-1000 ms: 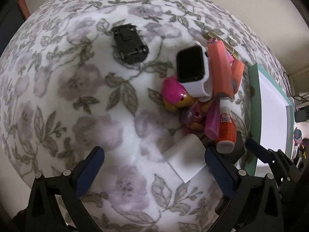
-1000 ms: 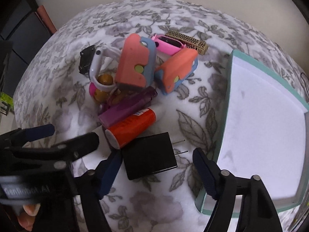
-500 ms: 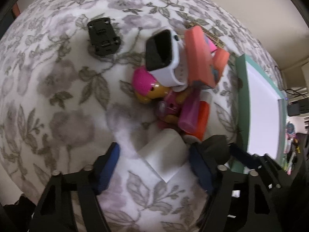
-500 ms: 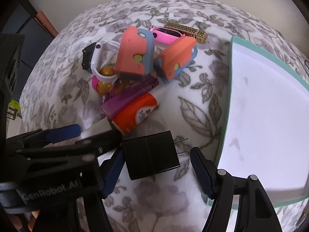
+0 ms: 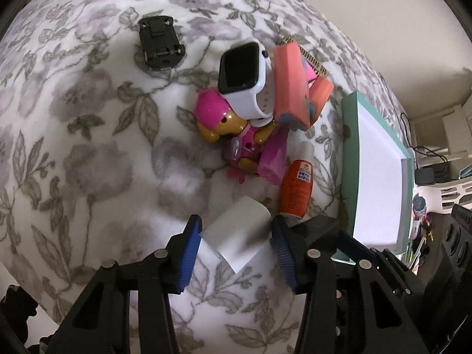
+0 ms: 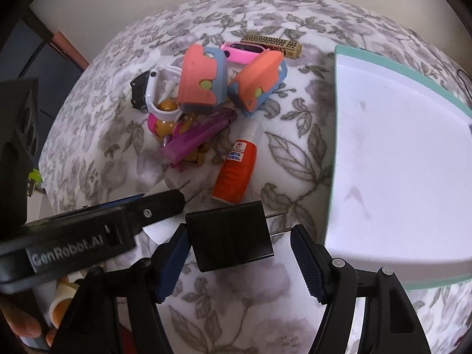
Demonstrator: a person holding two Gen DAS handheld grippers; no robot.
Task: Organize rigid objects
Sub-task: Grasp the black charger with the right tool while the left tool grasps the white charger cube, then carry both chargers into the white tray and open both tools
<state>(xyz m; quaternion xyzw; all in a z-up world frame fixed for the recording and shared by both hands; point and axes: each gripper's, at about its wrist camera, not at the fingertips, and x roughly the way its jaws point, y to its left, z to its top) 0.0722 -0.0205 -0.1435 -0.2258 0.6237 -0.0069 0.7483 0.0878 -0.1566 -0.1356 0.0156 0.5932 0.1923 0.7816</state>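
The left gripper (image 5: 236,236) has been closing around the white block (image 5: 236,237) on the floral cloth (image 5: 88,147); its pads seem to touch. Squeeze squarely. The right gripper (image 6: 239,261) straddles the black plug (image 6: 230,236), unclamped, beside the tray (image 6: 383,153).

The raised lettering "GenRobot.AI" stands on the black body of the left hand-held gripper (image 6: 165,203), seen from the right wrist. The orange bottle (image 6: 236,171) carries a label with a round red sign and blue print too small to read.
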